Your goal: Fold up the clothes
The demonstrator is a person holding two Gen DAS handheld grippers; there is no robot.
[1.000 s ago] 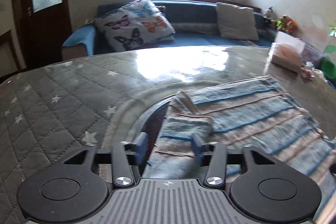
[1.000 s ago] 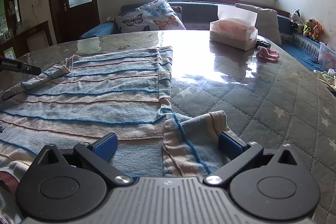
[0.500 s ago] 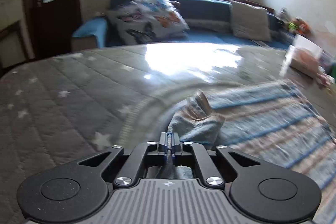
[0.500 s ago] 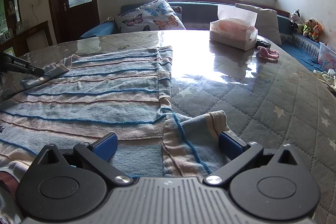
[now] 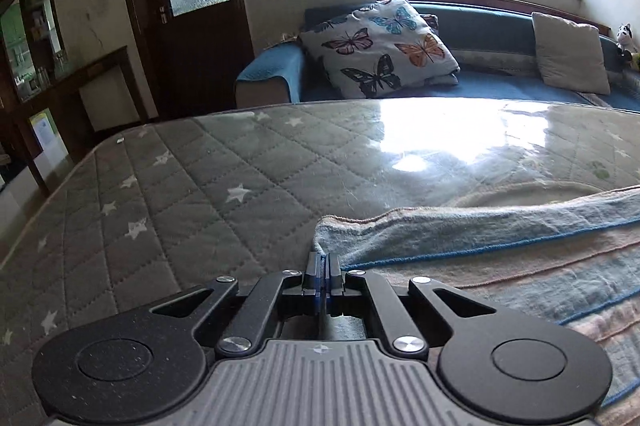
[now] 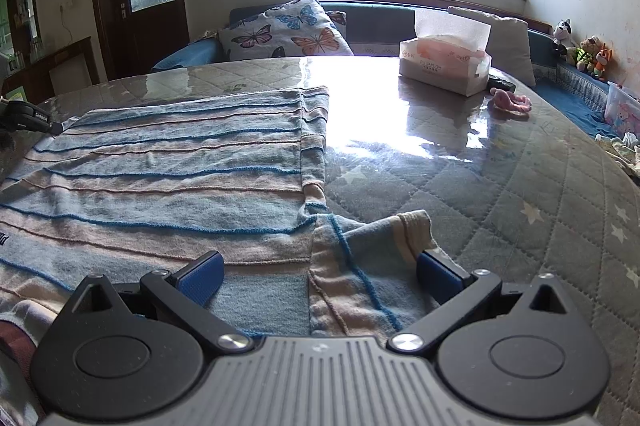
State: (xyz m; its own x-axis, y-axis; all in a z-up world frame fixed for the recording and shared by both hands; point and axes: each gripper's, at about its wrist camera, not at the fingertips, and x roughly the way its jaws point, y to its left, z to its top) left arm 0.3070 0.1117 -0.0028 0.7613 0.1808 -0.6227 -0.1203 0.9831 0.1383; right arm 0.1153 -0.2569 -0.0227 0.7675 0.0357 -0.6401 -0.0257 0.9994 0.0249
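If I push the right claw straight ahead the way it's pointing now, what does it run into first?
The right claw is open, and the striped shirt already lies between its fingers, so it would plough into that cloth at once, probably the folded sleeve. The tissue box stands far beyond, off to the right.

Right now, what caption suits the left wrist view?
Left tongs shut on the striped blue-and-pink knit garment on the star-quilted grey table cover.
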